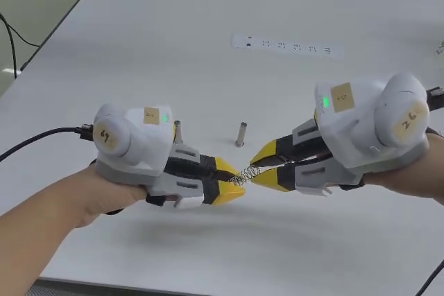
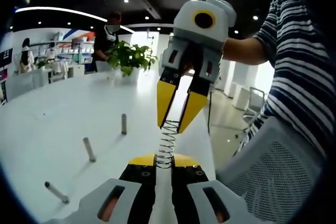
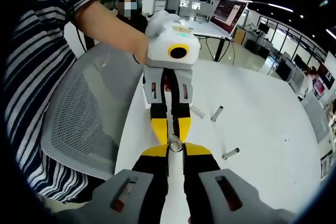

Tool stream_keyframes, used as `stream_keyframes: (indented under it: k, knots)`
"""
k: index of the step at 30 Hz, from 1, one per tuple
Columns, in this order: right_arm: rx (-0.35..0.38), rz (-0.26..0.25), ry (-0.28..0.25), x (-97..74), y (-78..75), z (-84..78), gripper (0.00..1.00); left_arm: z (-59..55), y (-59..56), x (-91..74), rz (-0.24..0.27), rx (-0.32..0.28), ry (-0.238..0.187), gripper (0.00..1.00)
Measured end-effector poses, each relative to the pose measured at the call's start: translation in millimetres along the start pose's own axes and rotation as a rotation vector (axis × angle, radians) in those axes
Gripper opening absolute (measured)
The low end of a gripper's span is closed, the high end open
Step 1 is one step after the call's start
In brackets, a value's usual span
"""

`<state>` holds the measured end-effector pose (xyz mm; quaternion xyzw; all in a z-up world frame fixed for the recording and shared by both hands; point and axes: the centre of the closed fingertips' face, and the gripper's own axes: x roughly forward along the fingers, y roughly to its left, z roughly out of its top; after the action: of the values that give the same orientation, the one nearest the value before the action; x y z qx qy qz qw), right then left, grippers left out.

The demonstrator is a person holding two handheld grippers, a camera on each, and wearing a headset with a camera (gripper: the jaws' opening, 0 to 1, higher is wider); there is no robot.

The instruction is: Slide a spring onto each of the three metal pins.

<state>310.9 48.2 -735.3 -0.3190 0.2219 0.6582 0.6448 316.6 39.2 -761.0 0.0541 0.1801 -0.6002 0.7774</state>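
Head view: spring (image 1: 244, 174) is held in the air between the two claws, over the near part of the surface (image 1: 173, 46), clear of it. Left claw (image 1: 238, 185) is pinched together on one end. Right claw (image 1: 254, 168) grips the other end, its tips a little splayed around the coil. The spring's long axis runs claw to claw, across in front of you, roughly level, with the right end slightly higher.

One pin (image 1: 241, 134) stands upright just beyond the claws, toward the middle of the surface. Another pin (image 1: 177, 131) stands behind the left claw's body. None of the three pins (image 2: 124, 124) in the left gripper view carries a spring, as far as can be made out. A loose spring (image 3: 197, 111) lies on the surface near them.

Risks, as judged:
- The spring lies crosswise to the upright pins, so you must turn it on end.
- If one claw lets go while the coil is under tension, it may flick off toward the near edge.
- Drawing the claws apart could stretch it.
- A claw pinching the very end may block the bore from taking the pin.
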Motion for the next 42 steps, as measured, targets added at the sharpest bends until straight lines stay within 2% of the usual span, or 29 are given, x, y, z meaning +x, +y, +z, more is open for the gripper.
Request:
stream_keyframes:
  k: [3, 5, 9, 14, 16, 19, 21, 25, 30, 36, 39, 42]
  knots:
    - [0.009, 0.002, -0.007, 1.0, 1.0, 0.4, 0.06, -1.3, -0.4, -1.0, 0.000, -0.002, 0.001, 0.02]
    - [-0.010, 0.001, -0.004, 1.8, 1.6, 0.8, 0.06, -2.0, -0.3, -0.7, 0.001, -0.005, 0.000, 0.02]
    - [-0.007, 0.000, -0.031, 0.5, 0.9, 7.5, 0.07, 0.6, -0.2, 0.9, -0.003, -0.011, -0.014, 0.02]
    - [0.000, -0.009, -0.053, 0.4, -1.5, 9.4, 0.07, 2.5, 2.7, 1.4, -0.001, -0.003, -0.009, 0.02]
    - [0.013, -0.011, -0.086, 1.2, -1.0, 13.4, 0.07, 2.8, 2.5, 1.5, -0.003, -0.004, -0.011, 0.02]
    - [0.077, -0.006, -0.174, 6.1, 1.5, 23.8, 0.07, 0.2, 1.0, 2.4, -0.011, -0.011, -0.008, 0.03]
    - [0.053, -0.013, -0.148, 9.0, 1.7, 19.1, 0.07, -2.2, 0.9, 4.9, -0.005, 0.004, 0.013, 0.02]
    - [0.043, -0.015, -0.170, 11.9, 2.5, 23.6, 0.07, -1.8, 1.1, 5.5, -0.007, -0.004, 0.003, 0.02]
    - [0.025, -0.032, -0.169, 12.1, -0.8, 22.1, 0.07, -3.8, 5.7, 3.3, 0.013, -0.001, 0.011, 0.03]
    - [0.046, -0.062, -0.207, 10.9, -4.3, 24.2, 0.07, -2.8, 9.9, -1.5, 0.033, -0.012, -0.006, 0.02]
    - [-0.001, -0.079, -0.206, 11.4, -3.4, 27.6, 0.07, -1.0, 10.0, -1.3, 0.034, -0.007, -0.008, 0.03]
    - [-0.015, -0.085, -0.204, 11.7, -3.5, 29.6, 0.07, -0.2, 10.1, -1.8, 0.034, -0.012, -0.013, 0.03]
